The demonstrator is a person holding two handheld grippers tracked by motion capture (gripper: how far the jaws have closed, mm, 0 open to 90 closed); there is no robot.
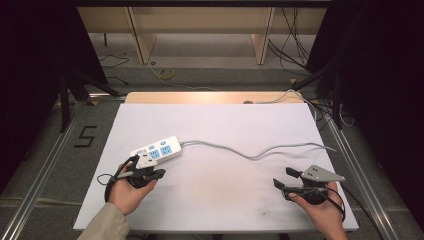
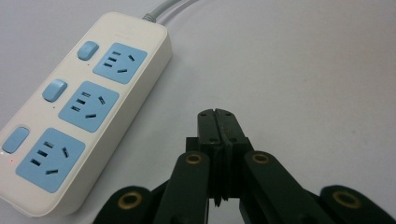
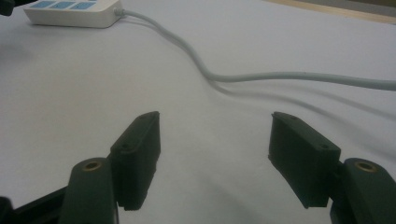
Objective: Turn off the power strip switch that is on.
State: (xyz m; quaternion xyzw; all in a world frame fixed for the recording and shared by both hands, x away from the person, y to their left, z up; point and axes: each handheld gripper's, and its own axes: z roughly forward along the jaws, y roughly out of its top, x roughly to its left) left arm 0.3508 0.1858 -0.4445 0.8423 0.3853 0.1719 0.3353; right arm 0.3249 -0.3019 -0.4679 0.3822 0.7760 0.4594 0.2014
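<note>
Left gripper (image 2: 219,116) has its jaws pressed together on nothing and sits low over the table (image 1: 225,200), just beside the near end of the strip (image 1: 156,149). In the left gripper view the strip (image 2: 84,112) lies to the left of the jaws, its long axis running away from them and slanting toward the cord (image 1: 250,150) at the far end; in the high view that axis slants from near-left up to far-right. Right gripper (image 1: 286,188) rests well apart from the strip at the table's near right, jaws held wide apart with only bare cloth between them. Left hand (image 1: 129,192) is far the nearer, so any reach for the strip looks likely to be its job, with a small sideways shift
</note>
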